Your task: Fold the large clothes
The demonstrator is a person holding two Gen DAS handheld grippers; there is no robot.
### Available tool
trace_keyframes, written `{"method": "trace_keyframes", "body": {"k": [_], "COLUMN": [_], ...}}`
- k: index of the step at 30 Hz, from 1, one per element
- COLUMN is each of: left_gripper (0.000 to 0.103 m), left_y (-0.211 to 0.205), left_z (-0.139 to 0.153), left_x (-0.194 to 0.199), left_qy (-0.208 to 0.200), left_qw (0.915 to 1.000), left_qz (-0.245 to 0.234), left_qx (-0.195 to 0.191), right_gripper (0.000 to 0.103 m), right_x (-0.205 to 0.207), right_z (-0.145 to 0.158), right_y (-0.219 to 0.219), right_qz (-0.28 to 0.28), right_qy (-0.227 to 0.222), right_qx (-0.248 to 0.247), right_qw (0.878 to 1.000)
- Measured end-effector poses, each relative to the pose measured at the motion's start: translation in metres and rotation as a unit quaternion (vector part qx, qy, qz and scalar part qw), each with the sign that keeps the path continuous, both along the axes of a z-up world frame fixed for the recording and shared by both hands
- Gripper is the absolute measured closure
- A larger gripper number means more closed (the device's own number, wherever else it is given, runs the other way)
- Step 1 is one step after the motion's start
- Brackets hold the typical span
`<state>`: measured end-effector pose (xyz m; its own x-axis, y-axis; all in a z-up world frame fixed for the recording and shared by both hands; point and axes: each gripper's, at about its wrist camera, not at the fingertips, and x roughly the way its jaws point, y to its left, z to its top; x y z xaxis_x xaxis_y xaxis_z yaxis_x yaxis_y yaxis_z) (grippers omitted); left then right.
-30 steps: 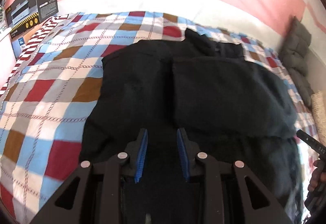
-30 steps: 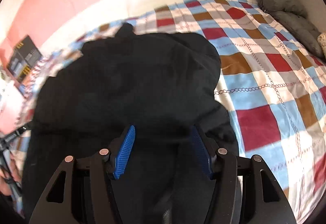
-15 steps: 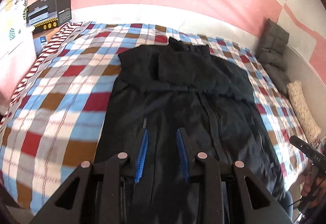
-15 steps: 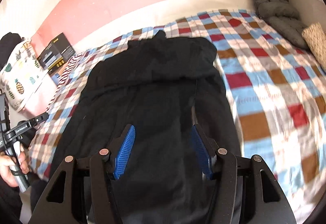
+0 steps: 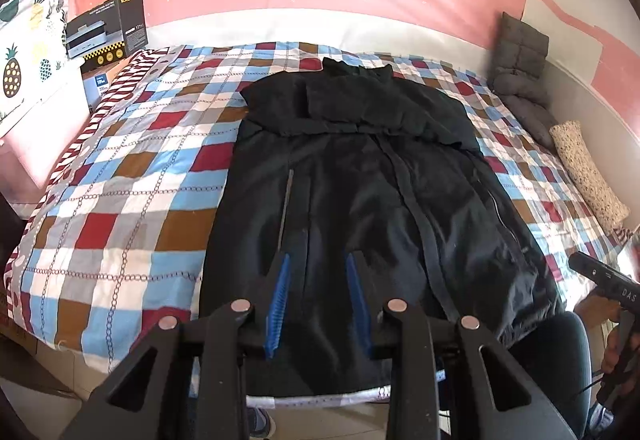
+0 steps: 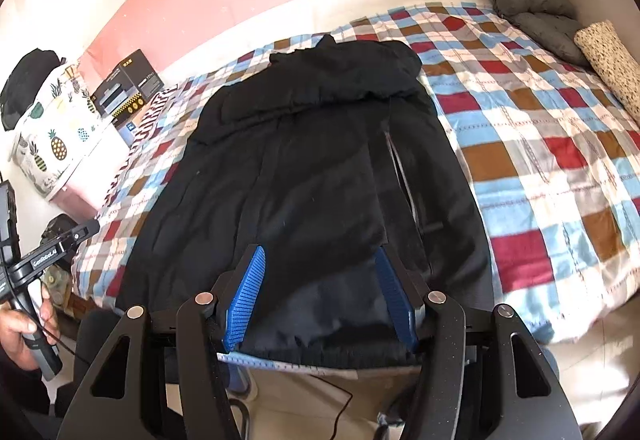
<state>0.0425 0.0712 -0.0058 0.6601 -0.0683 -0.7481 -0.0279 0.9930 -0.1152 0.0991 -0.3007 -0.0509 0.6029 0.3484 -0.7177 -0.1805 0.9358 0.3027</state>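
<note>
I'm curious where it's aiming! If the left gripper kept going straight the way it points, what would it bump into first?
Most likely the black coat spread on the checked bedspread. The open left gripper points down at its lower part, though how far off is hard to judge.

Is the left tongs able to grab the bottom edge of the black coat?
Probably yes: the left tongs are open above the black coat's near hem, with nothing lying between.

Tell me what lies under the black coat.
The coat lies flat on a checked bedspread, which shows all around it. Whatever sits directly beneath the coat is covered and cannot be seen.
</note>
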Motion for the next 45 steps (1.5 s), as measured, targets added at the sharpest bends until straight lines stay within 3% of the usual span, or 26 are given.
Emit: {"method": "trace_keyframes", "body": {"k": [3, 5, 8, 15, 20, 27, 37, 42, 45], "left_gripper": [0.071, 0.069, 0.064, 0.055, 0.053, 0.053, 0.051, 0.05, 0.045], "left_y": [0.0, 0.002, 0.009, 0.056, 0.085, 0.082, 0.077, 0.082, 0.092], "left_z": [-0.006, -0.01, -0.017, -0.046, -0.076, -0.114, -0.121, -0.125, -0.133], "left_x": [-0.007, -0.01, -0.015, -0.015, -0.008, 0.0, -0.001, -0.004, -0.003], "left_qy": [0.007, 0.011, 0.015, 0.052, 0.095, 0.146, 0.144, 0.146, 0.155], "left_qw": [1.0, 0.9999, 0.9998, 0.9969, 0.9916, 0.9838, 0.9854, 0.9825, 0.9775], "left_qz": [-0.001, 0.002, 0.011, 0.058, 0.08, 0.073, 0.066, 0.077, 0.09], "left_qx": [0.004, 0.003, 0.004, -0.008, -0.035, -0.075, -0.06, -0.086, -0.111], "right_gripper": [0.045, 0.038, 0.036, 0.035, 0.035, 0.035, 0.033, 0.032, 0.031], "right_x": [-0.007, -0.009, -0.011, 0.0, 0.011, 0.028, 0.035, 0.035, 0.041], "right_z": [-0.005, -0.007, -0.012, -0.034, -0.051, -0.076, -0.112, -0.116, -0.126], "right_y": [-0.003, -0.004, -0.007, -0.028, -0.058, -0.09, -0.089, -0.088, -0.093], "right_qz": [0.002, 0.001, -0.006, -0.031, -0.064, -0.098, -0.086, -0.083, -0.079], "right_qy": [0.005, 0.007, 0.01, 0.038, 0.067, 0.119, 0.188, 0.203, 0.213], "right_qx": [-0.004, -0.013, -0.019, -0.024, -0.011, 0.022, 0.044, 0.052, 0.067], "right_qw": [1.0, 1.0, 1.0, 0.999, 0.996, 0.988, 0.977, 0.974, 0.971]}}
